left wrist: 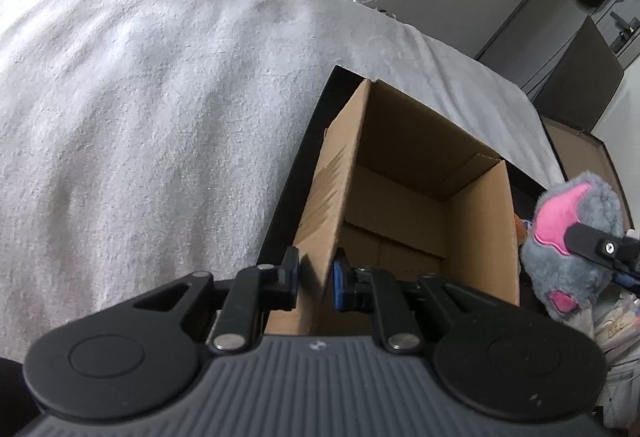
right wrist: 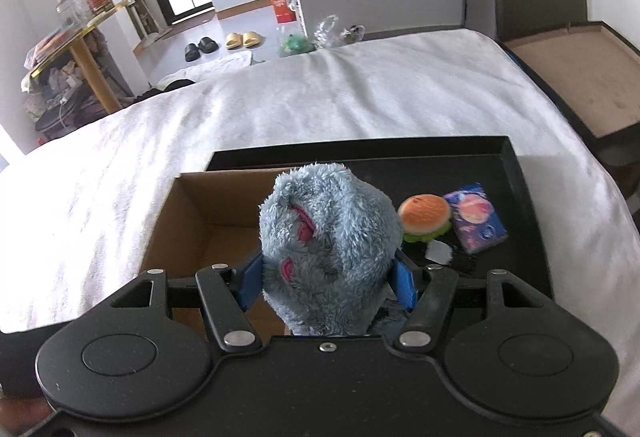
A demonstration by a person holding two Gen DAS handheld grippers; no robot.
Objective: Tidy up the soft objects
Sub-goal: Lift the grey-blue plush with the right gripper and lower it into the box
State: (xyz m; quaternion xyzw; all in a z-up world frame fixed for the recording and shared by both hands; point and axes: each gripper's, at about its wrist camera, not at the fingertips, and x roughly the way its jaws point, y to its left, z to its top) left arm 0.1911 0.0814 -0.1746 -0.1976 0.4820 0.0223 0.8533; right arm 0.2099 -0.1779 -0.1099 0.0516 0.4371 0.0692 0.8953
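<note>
Bulging grey-blue plush toy [right wrist: 328, 237] — pink patches

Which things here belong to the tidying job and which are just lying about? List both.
Job: grey plush toy clamped in right gripper; cardboard box, its wall pinched by left gripper; burger toy; black tray.

Lying about: slippers, orange carton.

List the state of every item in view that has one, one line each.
Brown cardboard box: open, empty, standing on the tray.
Left gripper: shut on the box's near wall.
Fluffy grey-blue plush toy with pink patches: lifted, held beside the box opening.
Right gripper: shut on the plush toy.
Squishy burger toy: resting on the tray.
Purple packet: lying flat on the tray.
Black tray: on the white blanket.
</note>
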